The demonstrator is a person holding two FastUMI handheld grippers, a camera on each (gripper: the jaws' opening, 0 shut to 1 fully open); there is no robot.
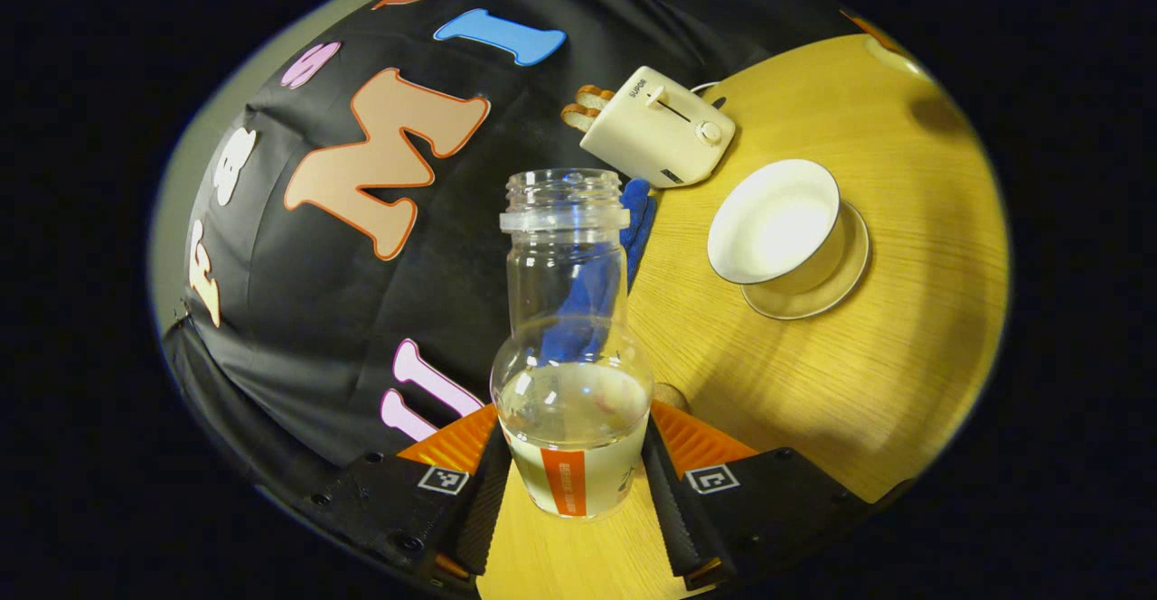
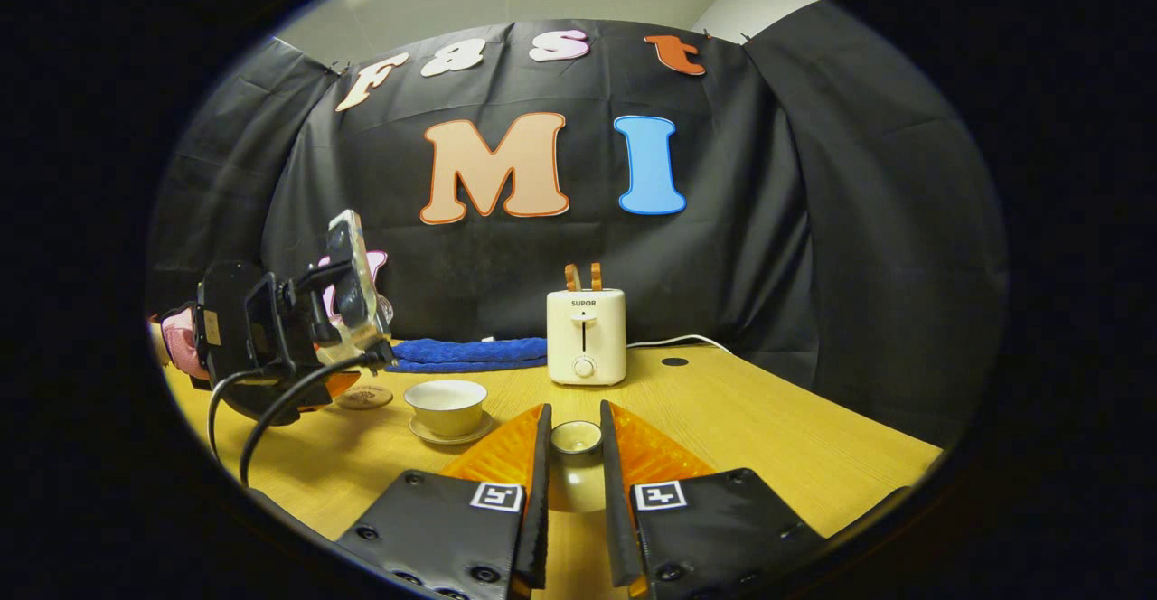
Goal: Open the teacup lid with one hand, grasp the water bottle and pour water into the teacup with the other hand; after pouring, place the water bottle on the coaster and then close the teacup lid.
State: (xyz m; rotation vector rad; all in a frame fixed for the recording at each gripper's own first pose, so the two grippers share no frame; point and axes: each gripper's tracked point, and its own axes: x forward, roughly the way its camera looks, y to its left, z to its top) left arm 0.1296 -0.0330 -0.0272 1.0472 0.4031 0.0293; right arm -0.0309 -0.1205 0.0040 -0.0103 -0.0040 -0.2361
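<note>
Teacup sits uncovered on its saucer on the wooden table, pale interior showing, contents not discernible. In the right gripper view the same cup stands left of centre, in front of a blue cloth.

Teacup lid is off the cup: the right gripper holds it between both fingers, knob up, jaws nearly closed on it. Lower part of the lid is hidden between the fingers.

Water bottle, clear, uncapped, is clamped at its labelled lower body by the left gripper, one finger pressing each side. Bottle appears upright relative to the camera, while the table tilts behind it; water fills only the lower bulb. Whether its base touches the table cannot be told. A small round object shows just right of the bottle, mostly hidden behind it; unidentifiable here.

In the right gripper view, the left gripper's body with cables and a gloved hand sits at the left edge; the bottle itself is hard to make out behind it. A coaster lies just beneath, left of the cup.

Toaster with two slices stands at the table's back, cord trailing right. A dark spot marks the table beside it.
</note>
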